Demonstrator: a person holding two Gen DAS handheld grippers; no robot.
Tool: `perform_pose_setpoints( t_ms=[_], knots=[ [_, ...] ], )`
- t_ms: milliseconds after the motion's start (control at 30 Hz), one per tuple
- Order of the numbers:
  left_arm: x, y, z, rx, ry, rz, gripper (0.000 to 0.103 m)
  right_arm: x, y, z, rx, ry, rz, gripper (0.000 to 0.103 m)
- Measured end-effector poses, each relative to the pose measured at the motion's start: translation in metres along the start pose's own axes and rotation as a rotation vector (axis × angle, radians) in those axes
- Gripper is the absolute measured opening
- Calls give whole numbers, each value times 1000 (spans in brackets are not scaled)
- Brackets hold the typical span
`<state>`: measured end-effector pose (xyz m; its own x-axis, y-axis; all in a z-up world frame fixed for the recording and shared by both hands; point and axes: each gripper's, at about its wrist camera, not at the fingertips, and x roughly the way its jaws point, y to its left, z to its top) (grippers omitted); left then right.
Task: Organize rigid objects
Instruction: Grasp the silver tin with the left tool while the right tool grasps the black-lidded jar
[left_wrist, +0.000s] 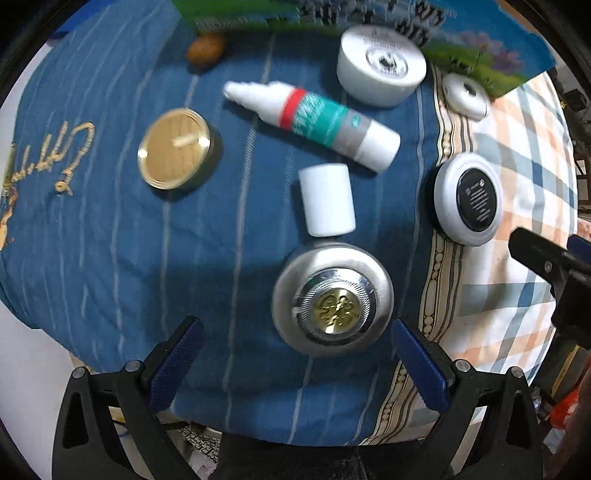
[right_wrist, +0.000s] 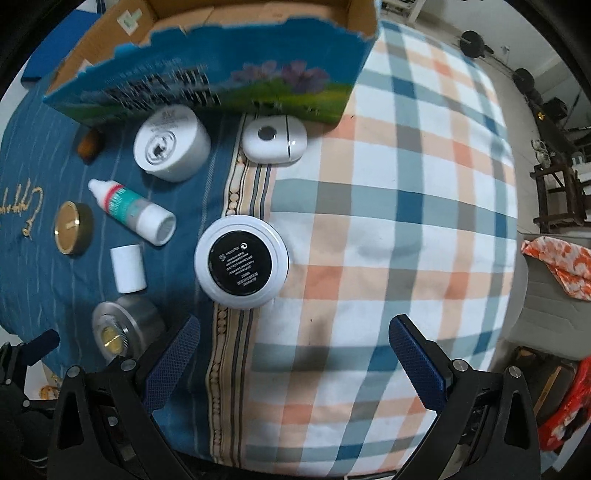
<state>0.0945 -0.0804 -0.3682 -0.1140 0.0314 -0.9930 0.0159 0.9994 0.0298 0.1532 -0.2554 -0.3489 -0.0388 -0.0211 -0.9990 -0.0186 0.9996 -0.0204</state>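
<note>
My left gripper (left_wrist: 295, 354) is open and empty, just short of a silver round jar with a gold emblem (left_wrist: 332, 299). Beyond it lie a white cap (left_wrist: 327, 199), a white bottle with a teal label (left_wrist: 314, 122), a gold tin (left_wrist: 177, 147), a big white jar (left_wrist: 380, 66), a small white case (left_wrist: 465, 94) and a white disc with a black label (left_wrist: 469, 199). My right gripper (right_wrist: 295, 354) is open and empty over the checked cloth, near the black-labelled disc (right_wrist: 242, 262). The silver jar (right_wrist: 125, 328) lies at its left.
An open cardboard box with blue printed sides (right_wrist: 221, 81) stands at the back. A small brown object (left_wrist: 205, 48) lies by it. The blue striped cloth (left_wrist: 92, 240) meets the checked cloth (right_wrist: 406, 221). Furniture (right_wrist: 557, 192) stands at the right.
</note>
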Motion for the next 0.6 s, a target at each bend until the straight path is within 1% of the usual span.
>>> perform_pose_setpoints(
  t_ms=[133,200,233,300,333,367,433,600],
  knots=[
    [20,-8,-1,8,23,-19,102,20,-1,6,-5,22,15,103],
    [31,-12,0,4,22,-16,93,28,-1,9,-2,29,21,103],
    [36,-12,0,-1,25,-15,85,31,-1,11,1,33,29,103],
    [46,-11,1,-15,30,-24,79,38,1,14,8,40,44,103],
    [50,-10,2,-26,34,-35,73,41,1,16,13,43,46,103],
    [52,-8,2,-34,35,-47,70,44,2,18,17,45,53,103],
    [54,-7,1,-34,23,-43,70,49,4,22,24,54,69,103],
    [55,4,1,-54,-2,16,70,66,14,28,31,78,88,101]
  ],
)
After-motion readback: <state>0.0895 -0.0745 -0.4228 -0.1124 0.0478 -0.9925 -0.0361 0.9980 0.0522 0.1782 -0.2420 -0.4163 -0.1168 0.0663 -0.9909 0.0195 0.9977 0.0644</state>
